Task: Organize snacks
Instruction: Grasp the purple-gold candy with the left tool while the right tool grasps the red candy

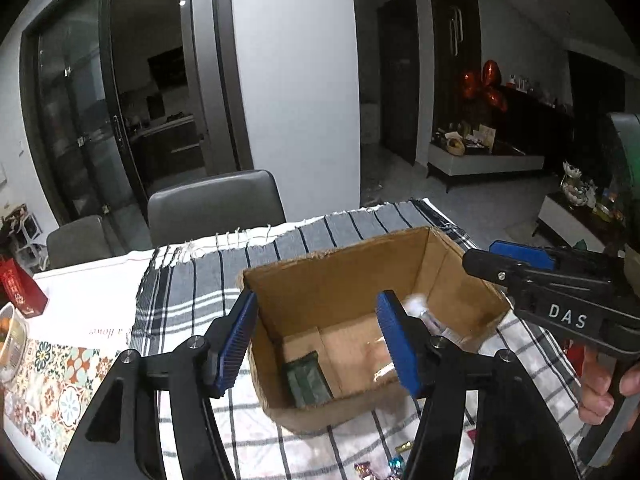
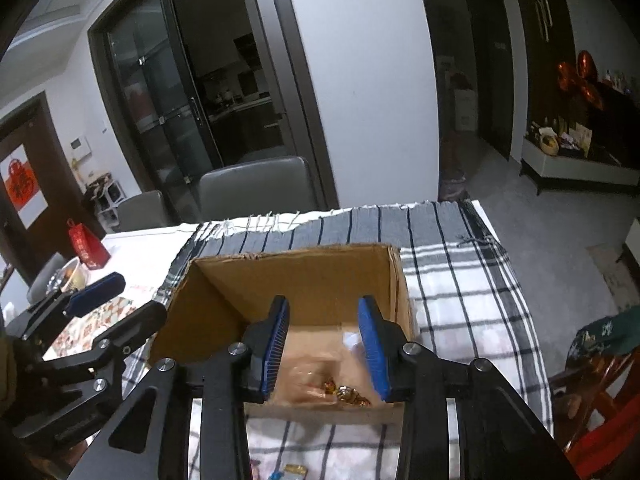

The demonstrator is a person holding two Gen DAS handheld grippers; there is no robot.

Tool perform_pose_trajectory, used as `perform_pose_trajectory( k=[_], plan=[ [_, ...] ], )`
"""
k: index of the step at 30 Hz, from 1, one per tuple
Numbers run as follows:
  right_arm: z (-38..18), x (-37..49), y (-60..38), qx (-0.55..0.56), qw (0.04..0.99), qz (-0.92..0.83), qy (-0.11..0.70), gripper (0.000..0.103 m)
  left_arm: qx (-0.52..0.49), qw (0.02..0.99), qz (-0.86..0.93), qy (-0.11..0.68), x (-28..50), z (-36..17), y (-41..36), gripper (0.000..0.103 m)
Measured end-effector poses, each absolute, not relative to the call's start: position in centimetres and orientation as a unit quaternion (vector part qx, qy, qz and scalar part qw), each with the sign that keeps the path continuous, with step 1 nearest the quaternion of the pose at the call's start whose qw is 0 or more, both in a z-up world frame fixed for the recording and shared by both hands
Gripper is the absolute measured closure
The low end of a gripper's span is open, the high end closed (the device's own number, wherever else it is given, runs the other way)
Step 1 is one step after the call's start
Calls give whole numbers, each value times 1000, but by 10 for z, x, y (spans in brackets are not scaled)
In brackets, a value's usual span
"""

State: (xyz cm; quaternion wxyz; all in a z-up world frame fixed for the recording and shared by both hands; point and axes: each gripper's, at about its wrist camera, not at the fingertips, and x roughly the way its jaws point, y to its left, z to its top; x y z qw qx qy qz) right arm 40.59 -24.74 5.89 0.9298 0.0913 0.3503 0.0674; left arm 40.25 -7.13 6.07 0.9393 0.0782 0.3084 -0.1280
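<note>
An open cardboard box (image 1: 340,280) stands on a plaid cloth (image 1: 192,292). My left gripper (image 1: 316,306) hovers over its near left side, jaws open and empty. A dark green packet (image 1: 308,380) lies on the box floor. A blurred clear-wrapped snack (image 1: 424,316) shows just past the gripper's right finger. In the right wrist view my right gripper (image 2: 324,308) is open over the same box (image 2: 300,276), above blurred clear packets (image 2: 316,376) and gold-wrapped candies (image 2: 350,394) on the box floor. Each gripper also appears from the side in the other's view: the right gripper (image 1: 520,264) and the left gripper (image 2: 112,300).
Loose wrapped candies (image 1: 394,462) lie on the cloth in front of the box. A red gift bag (image 1: 22,288) and a bowl of food (image 1: 10,340) sit at the table's left. Grey chairs (image 1: 216,204) stand behind the table, and a red chair (image 2: 600,400) to its right.
</note>
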Motion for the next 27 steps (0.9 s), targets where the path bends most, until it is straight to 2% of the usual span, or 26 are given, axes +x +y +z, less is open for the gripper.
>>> perform_pose_trajectory(
  k=[14, 27],
  plan=[
    [61, 349, -245, 87, 923, 77, 366, 66, 71, 938, -123, 316, 344, 66, -66, 42],
    [41, 315, -248, 89, 907, 61, 407, 66, 63, 929, -124, 342, 310, 49, -57, 43]
  ],
)
